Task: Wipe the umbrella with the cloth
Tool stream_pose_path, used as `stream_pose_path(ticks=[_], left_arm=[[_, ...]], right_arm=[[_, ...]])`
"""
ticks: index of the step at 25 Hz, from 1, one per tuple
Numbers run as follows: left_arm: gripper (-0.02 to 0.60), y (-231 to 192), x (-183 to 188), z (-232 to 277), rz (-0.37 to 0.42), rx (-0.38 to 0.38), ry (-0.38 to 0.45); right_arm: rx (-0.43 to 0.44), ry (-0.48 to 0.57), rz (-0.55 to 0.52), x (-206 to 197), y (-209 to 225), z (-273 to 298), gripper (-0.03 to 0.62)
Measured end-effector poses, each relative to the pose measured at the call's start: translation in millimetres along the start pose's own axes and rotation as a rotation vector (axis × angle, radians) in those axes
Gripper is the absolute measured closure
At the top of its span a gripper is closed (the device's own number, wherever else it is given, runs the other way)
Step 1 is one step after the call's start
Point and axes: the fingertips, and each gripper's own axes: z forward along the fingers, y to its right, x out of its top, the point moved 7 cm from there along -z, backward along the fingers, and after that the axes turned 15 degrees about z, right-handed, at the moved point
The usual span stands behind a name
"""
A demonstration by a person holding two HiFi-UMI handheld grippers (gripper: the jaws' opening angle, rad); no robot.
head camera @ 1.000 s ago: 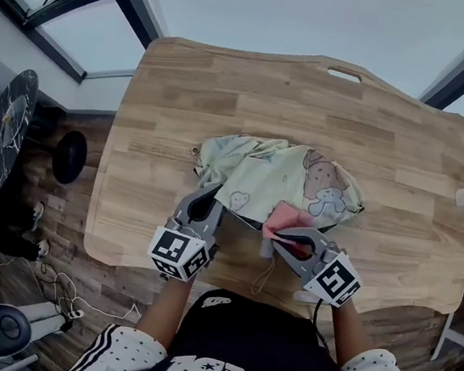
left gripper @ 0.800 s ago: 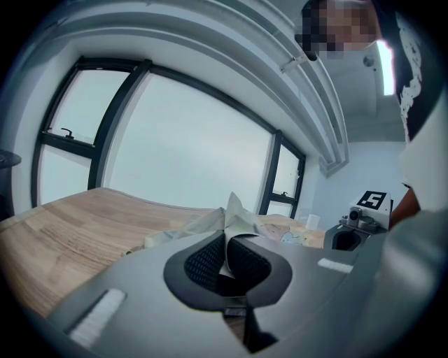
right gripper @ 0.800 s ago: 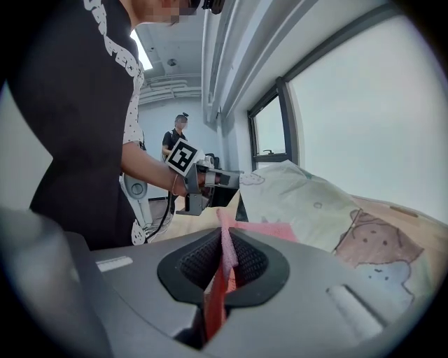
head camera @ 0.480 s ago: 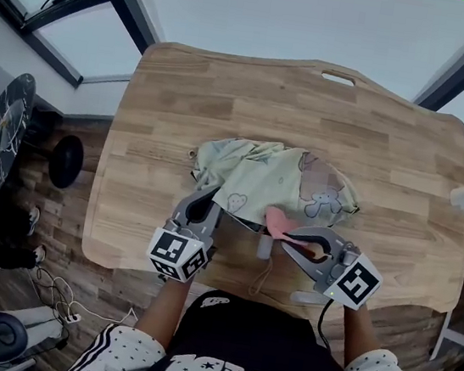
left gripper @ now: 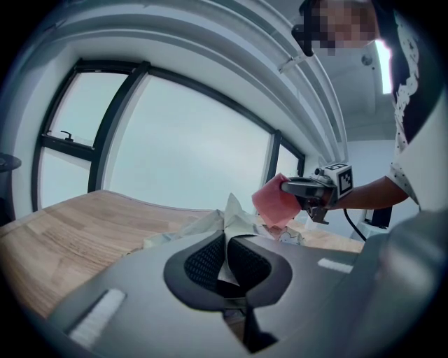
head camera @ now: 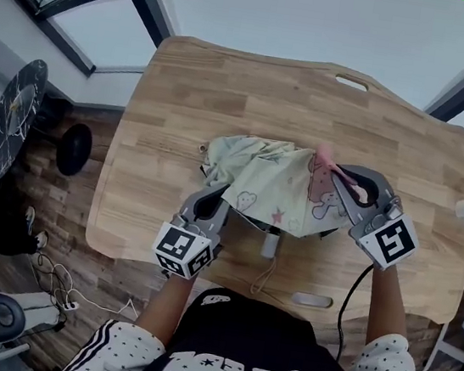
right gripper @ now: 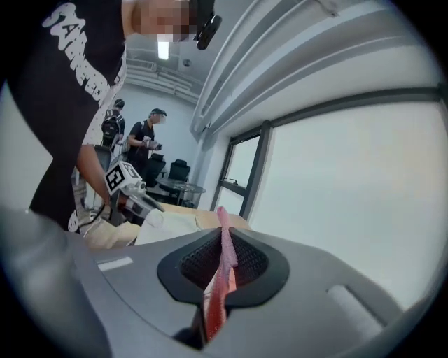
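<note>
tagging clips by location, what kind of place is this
Probably an office or lab workroom: a wooden table by big windows, with office chairs and other people standing in the background.

Bare table (head camera: 271,92) beyond — umbrella (head camera: 267,181) central

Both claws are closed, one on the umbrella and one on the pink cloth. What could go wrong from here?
1. The left claw pinches only a thin fold of the umbrella; a firm wipe may tug it free, letting the umbrella slide on the table.
2. The right claw grips the cloth by a narrow edge, so rubbing may pull it out.
3. The umbrella lies crumpled, so folds may go unwiped.
</note>
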Motion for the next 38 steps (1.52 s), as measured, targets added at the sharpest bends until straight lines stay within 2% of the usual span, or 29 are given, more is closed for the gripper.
stream_pose_path(ticks=[3, 6, 15, 22, 30, 38], left_arm=[[0.581, 0.3, 1.2, -1.0, 0.004, 0.009, -0.001], [0.581, 1.2, 1.1, -2.7, 0.002, 0.019, -0.004], [0.581, 3.8, -0.5, -2.4, -0.004, 0.034, -0.009], [0.581, 2.9, -2.2, -1.6, -0.003, 0.03, -0.016], [0.581, 1.7, -1.0, -1.5, 0.021, 0.007, -0.019], [0.58, 4.1, 1.9, -7.3, 0.061, -0.034, 0.004]], right_arm=[[0.03, -0.071, -0.104, -4.0, 11.7, 15.4, 0.567], [0.087, -0.147, -0.185, -24.2, 17.9, 27.1, 0.568], [0.183, -0.315, -0.114, -91.6, 0.2, 12.4, 0.567], [0.208, -0.346, -0.029, -118.3, -23.8, -8.8, 0.566], [0.212, -0.35, 0.033, -131.4, -42.6, -20.7, 0.568], [0.215, -0.28, 0.094, -120.9, -62.0, -24.7, 0.566]])
